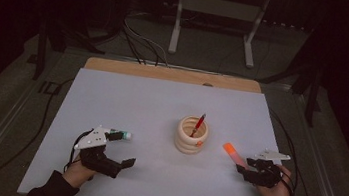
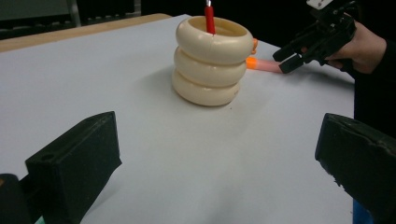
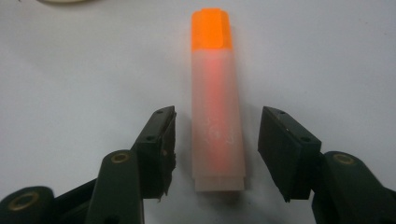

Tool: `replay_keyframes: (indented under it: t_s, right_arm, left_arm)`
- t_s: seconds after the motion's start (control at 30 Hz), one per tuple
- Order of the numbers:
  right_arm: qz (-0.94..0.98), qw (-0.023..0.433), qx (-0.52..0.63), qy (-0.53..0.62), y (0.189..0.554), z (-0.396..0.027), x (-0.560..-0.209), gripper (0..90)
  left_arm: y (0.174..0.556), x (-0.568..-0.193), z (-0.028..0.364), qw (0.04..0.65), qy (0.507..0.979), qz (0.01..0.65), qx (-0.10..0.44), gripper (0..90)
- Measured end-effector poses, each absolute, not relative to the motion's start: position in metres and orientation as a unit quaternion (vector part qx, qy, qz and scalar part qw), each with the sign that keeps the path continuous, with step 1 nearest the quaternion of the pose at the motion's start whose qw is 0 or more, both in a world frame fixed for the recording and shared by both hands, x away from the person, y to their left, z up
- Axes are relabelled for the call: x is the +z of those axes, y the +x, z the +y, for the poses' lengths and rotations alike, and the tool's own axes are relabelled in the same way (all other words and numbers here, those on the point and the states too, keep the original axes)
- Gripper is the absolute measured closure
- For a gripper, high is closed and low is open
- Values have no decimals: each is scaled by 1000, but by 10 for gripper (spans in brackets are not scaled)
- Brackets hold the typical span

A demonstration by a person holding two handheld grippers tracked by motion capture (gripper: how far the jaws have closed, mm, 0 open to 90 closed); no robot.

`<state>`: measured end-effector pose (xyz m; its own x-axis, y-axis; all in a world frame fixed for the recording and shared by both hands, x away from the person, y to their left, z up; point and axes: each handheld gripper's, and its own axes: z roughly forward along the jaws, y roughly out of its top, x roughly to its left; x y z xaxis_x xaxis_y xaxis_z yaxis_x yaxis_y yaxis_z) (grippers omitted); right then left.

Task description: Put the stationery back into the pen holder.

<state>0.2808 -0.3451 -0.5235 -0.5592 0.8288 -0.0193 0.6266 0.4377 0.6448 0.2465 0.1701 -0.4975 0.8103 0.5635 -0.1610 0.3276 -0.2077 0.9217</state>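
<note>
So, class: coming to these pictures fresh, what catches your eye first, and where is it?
The orange highlighter glows on the white table, lying between the open right tongs, whose pads stand clear of it. At the table's middle stands a cream ringed holder with a red pen in it.

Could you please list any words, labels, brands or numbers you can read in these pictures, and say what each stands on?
No text can be read.
Highlighter: faint whitish marks on its barrel, too blurred to read.
Ring-shaped holder: no lettering visible.
Red pen: too small to tell.
</note>
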Motion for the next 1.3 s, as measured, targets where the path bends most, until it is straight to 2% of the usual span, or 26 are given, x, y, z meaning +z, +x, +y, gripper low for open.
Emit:
replay_keyframes:
  t_s: [0.33, 0.63, 0.73, 1.3]
  right_arm:
    - [842, 169, 279, 429, 288, -339, -524, 556]
    - [850, 149, 247, 442, 296, -333, -520, 582]
    - [856, 147, 226, 441, 298, -327, -518, 639]
    - [822, 147, 270, 480, 292, -335, -516, 648]
  left_arm:
    - [247, -498, 172, 561, 767, 293, 107, 5]
    - [247, -498, 172, 561, 767, 293, 107, 5]
    - [247, -498, 172, 562, 766, 293, 108, 5]
    - [248, -499, 175, 564, 762, 299, 106, 5]
